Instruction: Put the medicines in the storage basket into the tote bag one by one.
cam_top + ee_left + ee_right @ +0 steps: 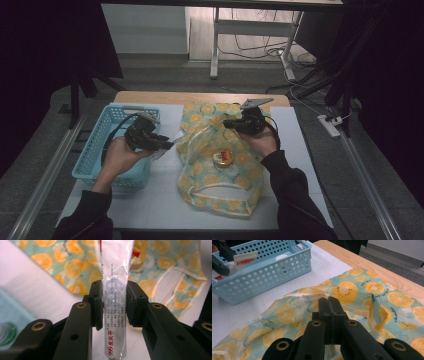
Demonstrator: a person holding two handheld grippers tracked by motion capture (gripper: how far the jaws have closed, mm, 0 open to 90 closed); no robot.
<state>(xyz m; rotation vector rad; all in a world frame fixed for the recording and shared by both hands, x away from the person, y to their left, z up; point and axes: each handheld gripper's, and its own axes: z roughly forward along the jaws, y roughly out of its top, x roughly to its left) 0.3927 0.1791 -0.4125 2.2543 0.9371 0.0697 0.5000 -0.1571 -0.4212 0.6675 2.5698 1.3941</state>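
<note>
White ointment tube (115, 302) is clamped in the left tool (115, 303); fruit-print cloth bag (352, 297) is pinched by the closed right tool (329, 302).

A pale blue perforated basket (95, 150) sat at the nine o'clock side of the white table mat (160, 200). A small round tin (223, 159) with a red-and-yellow lid lay at centre. Beyond twelve o'clock, white desk legs (215, 45) and cables (260, 50) crossed the floor.
</note>
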